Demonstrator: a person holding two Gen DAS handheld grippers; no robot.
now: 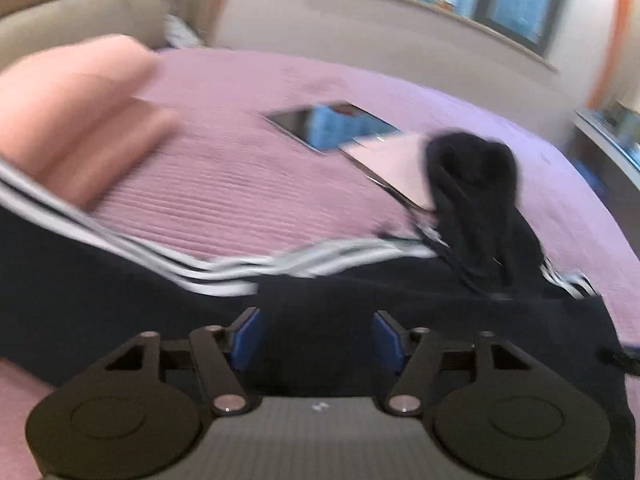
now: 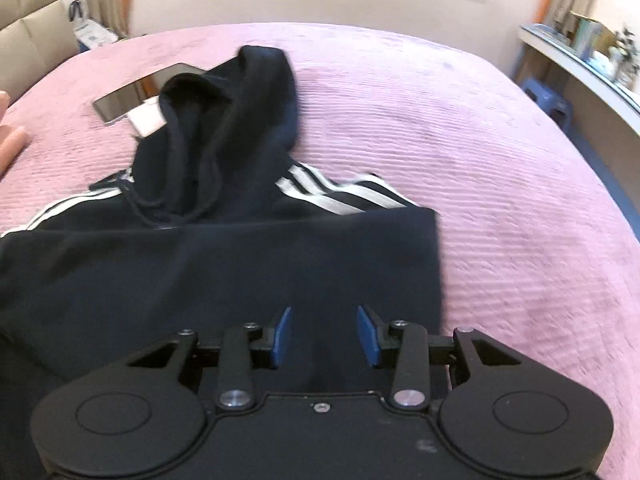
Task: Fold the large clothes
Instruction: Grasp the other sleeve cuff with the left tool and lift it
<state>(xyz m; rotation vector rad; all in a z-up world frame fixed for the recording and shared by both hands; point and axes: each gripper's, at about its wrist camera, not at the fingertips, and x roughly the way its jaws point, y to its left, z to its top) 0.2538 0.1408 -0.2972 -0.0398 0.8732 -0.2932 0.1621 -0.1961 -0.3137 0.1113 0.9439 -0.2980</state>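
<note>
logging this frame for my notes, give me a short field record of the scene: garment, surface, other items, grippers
garment: dark navy hooded sweatshirt with white sleeve stripes, spread flat, hood toward the far side
surface: pink ribbed bedspread
other items: dark glossy tablet beside the hood; white flat object partly under the hood
left gripper: jaws open, over the sweatshirt
right gripper: jaws open, over the sweatshirt

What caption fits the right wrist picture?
Open right tool hovers over a folded dark hoodie on the pink bed.
</note>
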